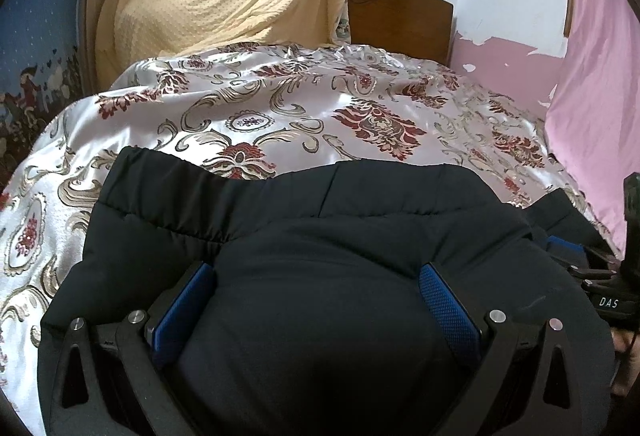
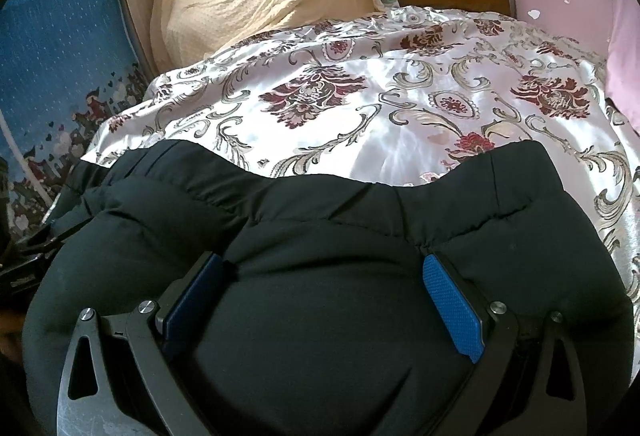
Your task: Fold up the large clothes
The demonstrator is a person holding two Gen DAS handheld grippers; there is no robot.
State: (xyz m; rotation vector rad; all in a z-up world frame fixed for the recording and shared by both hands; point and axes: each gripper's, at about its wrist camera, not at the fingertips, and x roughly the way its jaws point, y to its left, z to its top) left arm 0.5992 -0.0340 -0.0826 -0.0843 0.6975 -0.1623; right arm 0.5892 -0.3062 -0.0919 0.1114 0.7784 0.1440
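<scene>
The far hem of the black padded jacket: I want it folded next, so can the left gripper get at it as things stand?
Probably yes. The left gripper has open jaws pressed into the black padded jacket, and nothing lies between it and the far hem on the floral bedspread.

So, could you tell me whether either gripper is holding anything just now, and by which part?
Both straddle the black padded jacket: the left gripper and right gripper have padding bulging between wide-set fingers. Whether they actually pinch it cannot be told.

Matt padded jacket; glossy satin bedspread
</scene>
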